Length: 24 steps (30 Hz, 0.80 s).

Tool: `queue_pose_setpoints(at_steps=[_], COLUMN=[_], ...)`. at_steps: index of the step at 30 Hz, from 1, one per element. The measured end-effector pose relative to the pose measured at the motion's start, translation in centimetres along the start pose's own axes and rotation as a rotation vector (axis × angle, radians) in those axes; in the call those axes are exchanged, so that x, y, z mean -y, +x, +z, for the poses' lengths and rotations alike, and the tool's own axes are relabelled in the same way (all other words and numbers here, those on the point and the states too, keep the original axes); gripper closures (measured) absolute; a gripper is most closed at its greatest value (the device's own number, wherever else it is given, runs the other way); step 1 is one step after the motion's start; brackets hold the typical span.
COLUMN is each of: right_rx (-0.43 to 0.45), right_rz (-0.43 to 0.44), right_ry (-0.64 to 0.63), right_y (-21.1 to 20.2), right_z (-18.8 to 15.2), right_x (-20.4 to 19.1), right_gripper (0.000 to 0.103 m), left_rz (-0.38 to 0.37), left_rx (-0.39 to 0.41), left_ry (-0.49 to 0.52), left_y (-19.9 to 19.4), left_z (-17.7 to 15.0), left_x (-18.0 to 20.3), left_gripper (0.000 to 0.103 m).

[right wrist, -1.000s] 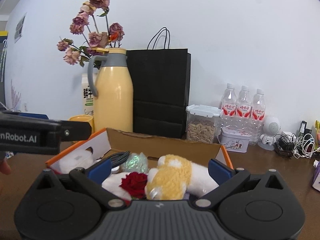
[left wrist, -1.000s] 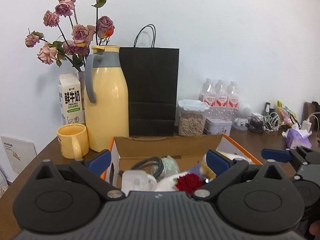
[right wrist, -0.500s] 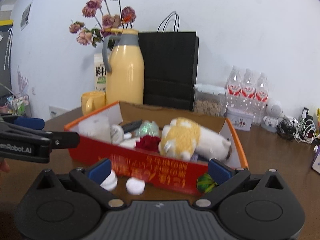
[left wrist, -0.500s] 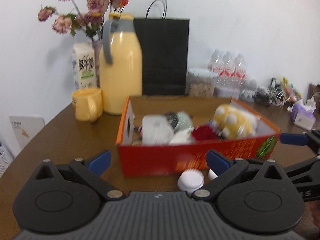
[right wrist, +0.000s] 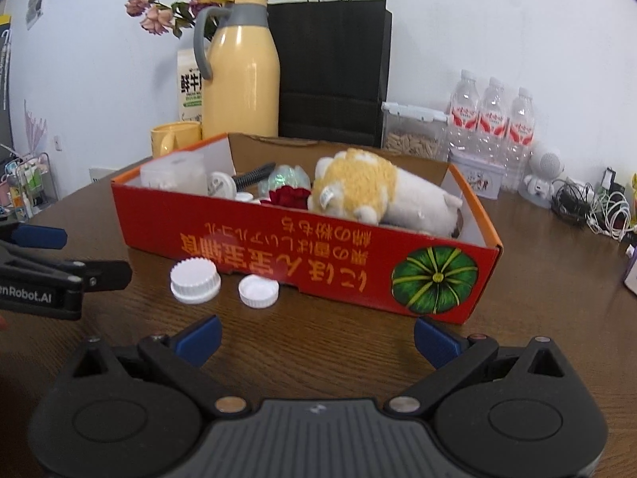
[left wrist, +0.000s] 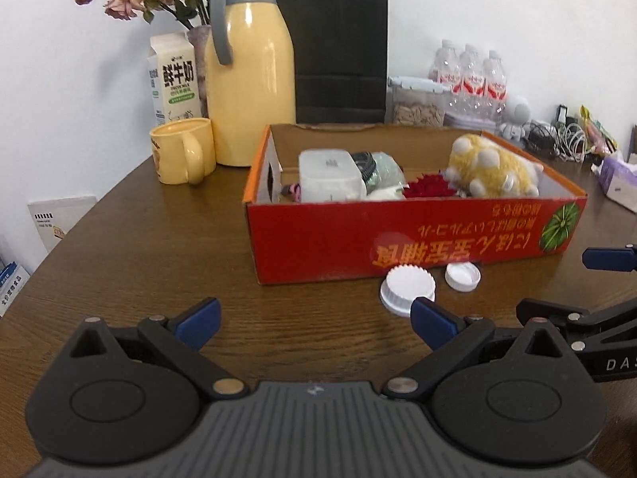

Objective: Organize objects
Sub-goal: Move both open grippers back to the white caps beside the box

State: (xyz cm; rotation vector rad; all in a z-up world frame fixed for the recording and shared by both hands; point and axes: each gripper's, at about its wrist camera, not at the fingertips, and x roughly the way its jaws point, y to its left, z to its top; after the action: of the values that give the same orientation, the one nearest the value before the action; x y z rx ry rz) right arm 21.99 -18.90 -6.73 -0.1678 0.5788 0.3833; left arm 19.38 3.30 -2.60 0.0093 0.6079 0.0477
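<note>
A red cardboard box (left wrist: pixel 414 239) (right wrist: pixel 302 251) stands on the brown table. Inside it lie a yellow and white plush toy (left wrist: pixel 491 173) (right wrist: pixel 366 189), a red fabric rose (left wrist: pixel 428 188) (right wrist: pixel 288 196), a clear plastic container (left wrist: pixel 328 175) (right wrist: pixel 171 173) and a black cable (right wrist: pixel 254 173). Two white caps sit on the table in front of the box: a large ribbed one (left wrist: pixel 407 288) (right wrist: pixel 195 281) and a small one (left wrist: pixel 462 275) (right wrist: pixel 258 290). My left gripper (left wrist: pixel 316 324) is open, near the large cap. My right gripper (right wrist: pixel 316 338) is open and empty, short of the box.
Behind the box stand a yellow thermos (left wrist: pixel 249 79), a yellow mug (left wrist: pixel 183 151), a milk carton (left wrist: pixel 173 79), a black paper bag (left wrist: pixel 338 51), a seed jar (right wrist: pixel 414 131) and water bottles (right wrist: pixel 491 111). Cables (right wrist: pixel 589 207) and a tissue pack (left wrist: pixel 617 179) lie at the right.
Both grippers have pulled back and risen from over the box, so the whole box and the two white caps in front of it now show. Both stay open.
</note>
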Motion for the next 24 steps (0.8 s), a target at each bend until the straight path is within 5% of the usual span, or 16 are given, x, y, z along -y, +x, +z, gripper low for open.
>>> queue_pose_setpoints(at_steps=[14, 24], right_rx=[-0.073, -0.08], right_rz=[-0.093, -0.09], right_ry=[0.146, 0.126], right_y=[1.5, 1.6], right_z=[-0.3, -0.3], right_x=[3.2, 3.0], right_gripper=[0.0, 0.0], left_rz=[0.003, -0.005], left_rx=[-0.073, -0.071], left_ry=[0.041, 0.033], left_y=[4.8, 5.2], left_z=[1.7, 1.5], left_x=[4.5, 5.1], left_gripper=[0.0, 0.0])
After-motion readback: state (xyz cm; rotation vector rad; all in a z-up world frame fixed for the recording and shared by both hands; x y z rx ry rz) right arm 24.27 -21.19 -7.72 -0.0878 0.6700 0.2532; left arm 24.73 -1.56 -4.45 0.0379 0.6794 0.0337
